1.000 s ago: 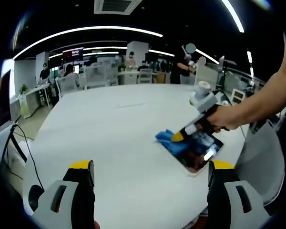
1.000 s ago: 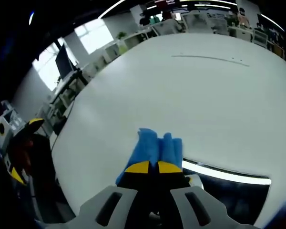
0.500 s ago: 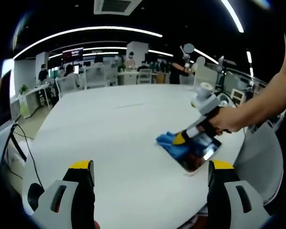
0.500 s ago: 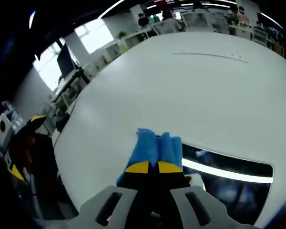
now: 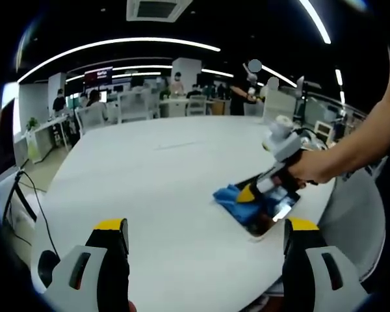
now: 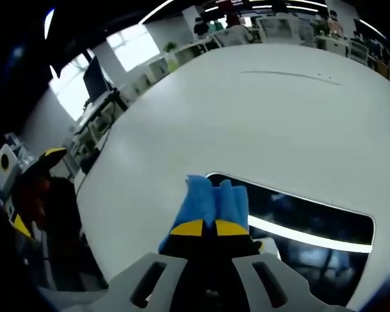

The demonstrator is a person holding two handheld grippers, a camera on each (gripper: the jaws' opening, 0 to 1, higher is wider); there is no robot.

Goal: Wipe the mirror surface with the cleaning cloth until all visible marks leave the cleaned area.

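Left gripper: jaws wide apart, holding nothing, hovering at the near edge of the white desk. Right gripper: jaws pinched tight on the blue cleaning cloth, cloth pressed on the near-left corner of the mirror. Mirror lies flat near the desk's right edge, reflecting a ceiling light strip. Beyond: bare desktop, then office desks and people.

An open-plan office: rows of desks with seated people, a ceiling air vent, and long strip lights beyond the white table.
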